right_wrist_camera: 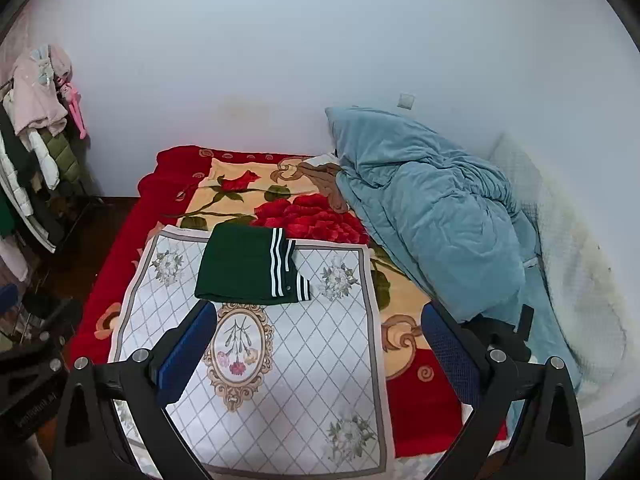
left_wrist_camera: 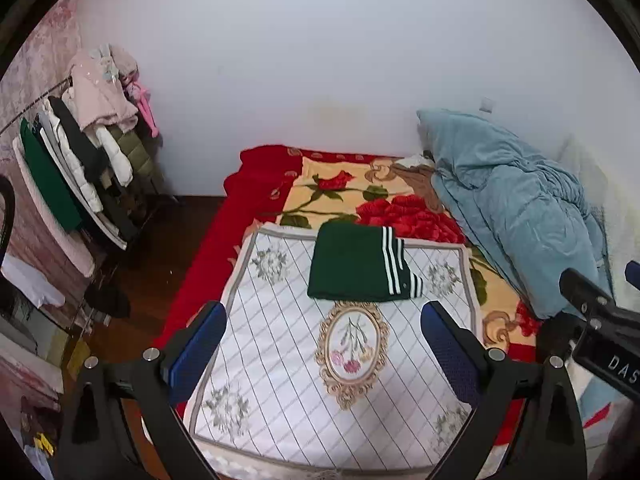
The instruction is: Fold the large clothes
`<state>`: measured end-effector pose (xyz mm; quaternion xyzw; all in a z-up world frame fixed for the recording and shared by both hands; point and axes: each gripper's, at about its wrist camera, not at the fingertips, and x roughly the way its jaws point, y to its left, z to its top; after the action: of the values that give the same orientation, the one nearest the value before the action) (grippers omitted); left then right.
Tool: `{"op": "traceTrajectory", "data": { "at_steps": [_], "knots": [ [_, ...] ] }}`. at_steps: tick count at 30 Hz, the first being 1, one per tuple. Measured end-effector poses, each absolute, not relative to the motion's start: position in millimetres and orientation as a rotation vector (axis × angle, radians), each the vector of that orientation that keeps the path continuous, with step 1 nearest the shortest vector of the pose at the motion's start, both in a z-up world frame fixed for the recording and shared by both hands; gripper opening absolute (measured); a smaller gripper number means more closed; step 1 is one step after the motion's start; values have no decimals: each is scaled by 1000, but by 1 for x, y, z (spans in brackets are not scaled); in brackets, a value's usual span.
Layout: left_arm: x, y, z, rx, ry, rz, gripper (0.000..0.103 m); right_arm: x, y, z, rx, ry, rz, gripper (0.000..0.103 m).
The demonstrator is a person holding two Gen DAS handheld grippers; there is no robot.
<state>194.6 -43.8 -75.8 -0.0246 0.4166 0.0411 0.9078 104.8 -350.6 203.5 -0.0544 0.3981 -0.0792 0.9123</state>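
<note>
Both the left gripper [left_wrist_camera: 323, 332] and right gripper [right_wrist_camera: 319, 332] hang spread and empty above the mat [left_wrist_camera: 280, 360]. The folded green garment [left_wrist_camera: 356, 266] lies at its far end. A careless grab there would likely pull the layers apart.

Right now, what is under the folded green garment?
The green garment lies on the white floral mat, its far edge reaching the rose blanket beneath the mat. Both grippers are open and clear of it. The mat's pattern directly under the garment is covered.
</note>
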Motion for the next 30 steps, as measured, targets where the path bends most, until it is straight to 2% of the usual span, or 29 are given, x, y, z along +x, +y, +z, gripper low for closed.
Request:
{"op": "traceTrajectory", "data": {
  "at_steps": [14,30],
  "knots": [
    [168,-47,-45,-64,838,109,99,71,-353,244,-111,824,-138,103],
    [158,-50,-38,-70,829,105,99,69,-357,253,-127,828,-118,103]
  ]
}}
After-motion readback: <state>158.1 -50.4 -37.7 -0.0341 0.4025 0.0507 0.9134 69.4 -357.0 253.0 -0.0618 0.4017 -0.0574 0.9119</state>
